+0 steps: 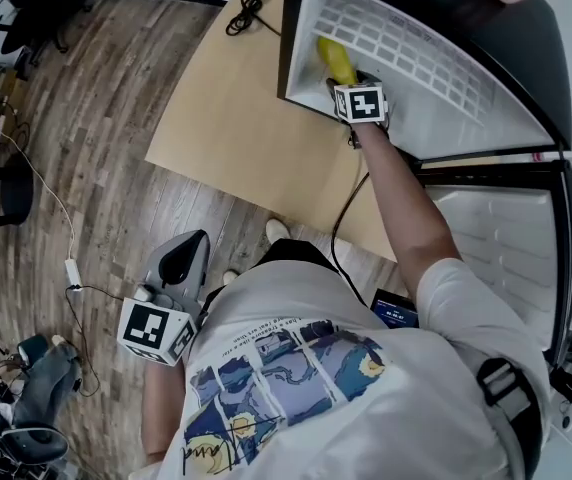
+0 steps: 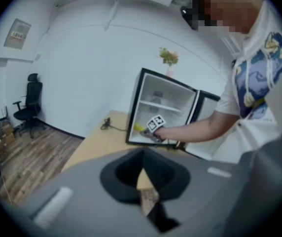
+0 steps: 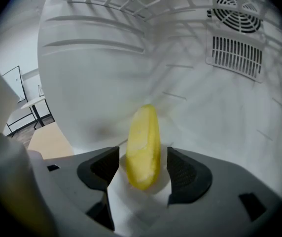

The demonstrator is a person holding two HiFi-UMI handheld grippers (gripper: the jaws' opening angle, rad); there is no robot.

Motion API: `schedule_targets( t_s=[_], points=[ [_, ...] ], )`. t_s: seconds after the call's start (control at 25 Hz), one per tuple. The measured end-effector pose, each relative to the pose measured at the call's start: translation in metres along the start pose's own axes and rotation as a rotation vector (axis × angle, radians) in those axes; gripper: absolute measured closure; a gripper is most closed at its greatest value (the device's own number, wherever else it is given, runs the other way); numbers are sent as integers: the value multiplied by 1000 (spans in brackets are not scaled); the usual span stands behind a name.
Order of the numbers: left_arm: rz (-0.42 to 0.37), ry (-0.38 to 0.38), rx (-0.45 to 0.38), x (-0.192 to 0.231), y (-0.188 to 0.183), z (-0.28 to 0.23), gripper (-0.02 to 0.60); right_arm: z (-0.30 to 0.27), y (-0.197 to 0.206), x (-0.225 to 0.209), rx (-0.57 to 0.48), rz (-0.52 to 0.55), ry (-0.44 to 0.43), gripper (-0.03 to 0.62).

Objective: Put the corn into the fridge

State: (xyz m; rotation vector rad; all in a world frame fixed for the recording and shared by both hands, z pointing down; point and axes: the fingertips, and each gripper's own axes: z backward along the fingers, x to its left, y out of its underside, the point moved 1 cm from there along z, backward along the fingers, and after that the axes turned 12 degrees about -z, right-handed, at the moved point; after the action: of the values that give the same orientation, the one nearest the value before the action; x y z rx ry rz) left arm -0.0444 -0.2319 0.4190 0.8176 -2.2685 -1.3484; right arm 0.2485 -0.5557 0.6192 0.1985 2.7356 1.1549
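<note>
While the right gripper's fingers stand spread, the yellow corn cob lies between them, untouched. Its length points into the white fridge.

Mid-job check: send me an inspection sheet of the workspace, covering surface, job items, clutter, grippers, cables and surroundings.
Surface: light wooden tabletop, carrying the fridge.
Job's things: yellow corn cob low inside the open white-lined mini fridge.
Clutter: nothing seen on the tabletop.
Grippers: right gripper inside the fridge, jaws apart, a gap on each side of the corn; left gripper shut, empty, held low away from the fridge.
Cables: coiled black cable on the tabletop; white cable on the floor.
Surroundings: wood-plank floor, black office chair.
</note>
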Motion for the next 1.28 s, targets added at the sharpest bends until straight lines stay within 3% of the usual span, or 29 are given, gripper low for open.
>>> schedule_targets(
  t_s=[0.68,1.12,1.28],
  points=[
    [-69,118,-56,-5,27,66,572,92,67,12,1,-64,110,329],
    [-91,156,-103,-14,63,144,572,181,133,74,-23,-100,116,333],
    [-91,167,-98,-21,85,175,572,217,162,105,-35,-114,112,384]
  ],
)
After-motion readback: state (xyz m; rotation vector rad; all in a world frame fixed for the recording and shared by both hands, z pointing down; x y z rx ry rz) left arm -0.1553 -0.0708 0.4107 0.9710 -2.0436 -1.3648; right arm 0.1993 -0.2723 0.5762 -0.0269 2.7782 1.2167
